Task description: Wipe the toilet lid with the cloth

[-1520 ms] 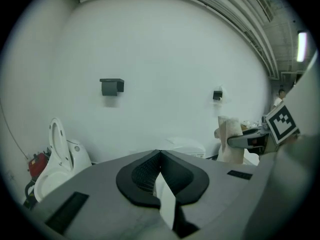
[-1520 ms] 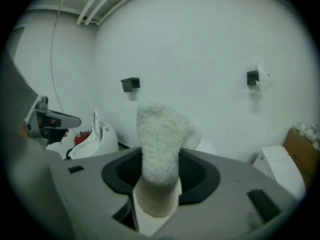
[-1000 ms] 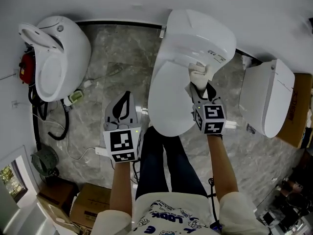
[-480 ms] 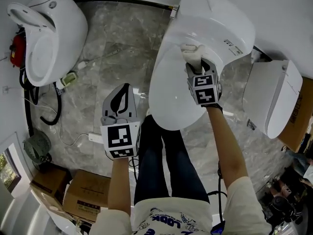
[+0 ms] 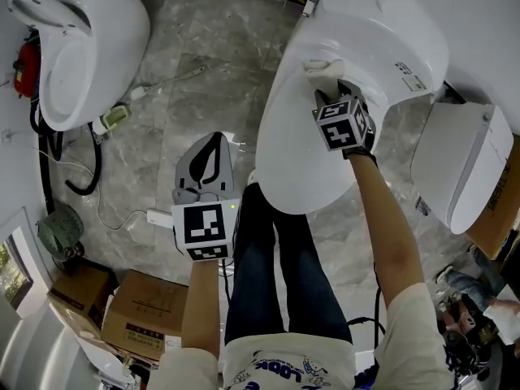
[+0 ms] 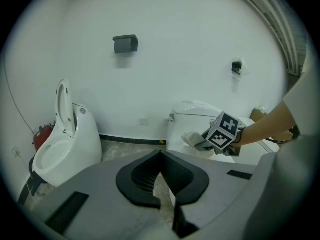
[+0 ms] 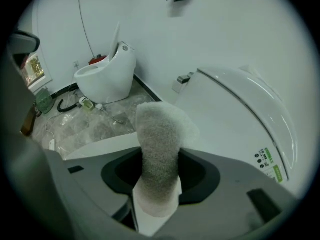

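1. We judge the main risk to be the cloth (image 7: pixel 160 144) working loose. The right gripper (image 5: pixel 329 96) is clamped on only its lower end, and the free end stands beyond the jaws. A hard drag across the toilet lid (image 5: pixel 296 149) could pull it out or fold it under.
2. If it folds under, the bare jaw tips might ride on the glossy surface and scuff it, because little padding would be left between them.
3. A second risk is straying. The cloth (image 5: pixel 321 70) sits at the far end of the lid, just where it meets the rear housing (image 5: pixel 390 39). A stroke carried further away would wipe the housing and not the lid.
4. The near half of the lid shows no cloth on it. Short strokes kept at the far end would leave that part unwiped.
5. Relative to the gripper, the cloth lies between the jaws and juts out ahead of them, on the far side of the marker cube. It appears to touch the white surface, though the contact itself is hard to confirm.
6. The left gripper (image 5: pixel 210 149) hangs over the stone floor (image 5: pixel 203 63), to the left of the lid and well apart from the cloth. Its jaws meet at the tips with nothing between them.
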A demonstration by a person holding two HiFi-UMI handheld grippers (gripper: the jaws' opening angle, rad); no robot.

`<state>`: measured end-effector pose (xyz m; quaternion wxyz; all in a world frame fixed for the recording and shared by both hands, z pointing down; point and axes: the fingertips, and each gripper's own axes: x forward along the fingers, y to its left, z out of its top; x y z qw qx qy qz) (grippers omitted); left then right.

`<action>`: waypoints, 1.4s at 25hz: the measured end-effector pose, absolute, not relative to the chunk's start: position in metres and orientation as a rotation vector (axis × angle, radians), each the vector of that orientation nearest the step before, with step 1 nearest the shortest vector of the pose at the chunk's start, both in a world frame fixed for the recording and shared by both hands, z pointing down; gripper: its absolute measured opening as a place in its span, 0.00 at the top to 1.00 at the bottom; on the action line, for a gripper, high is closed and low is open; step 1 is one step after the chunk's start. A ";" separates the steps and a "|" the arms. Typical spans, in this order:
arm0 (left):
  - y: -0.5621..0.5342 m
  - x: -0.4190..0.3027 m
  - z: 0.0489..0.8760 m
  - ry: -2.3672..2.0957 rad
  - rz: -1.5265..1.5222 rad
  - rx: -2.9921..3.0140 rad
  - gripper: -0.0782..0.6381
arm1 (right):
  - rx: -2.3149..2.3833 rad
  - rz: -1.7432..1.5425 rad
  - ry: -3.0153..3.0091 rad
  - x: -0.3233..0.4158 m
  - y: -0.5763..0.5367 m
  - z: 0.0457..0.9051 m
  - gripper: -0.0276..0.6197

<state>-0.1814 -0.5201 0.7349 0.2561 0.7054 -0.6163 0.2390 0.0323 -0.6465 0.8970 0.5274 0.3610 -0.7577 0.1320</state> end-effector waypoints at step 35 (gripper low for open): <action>-0.458 -0.212 0.756 -1.702 0.653 1.800 0.89 | 0.481 0.280 -1.818 -0.053 -0.502 0.948 0.65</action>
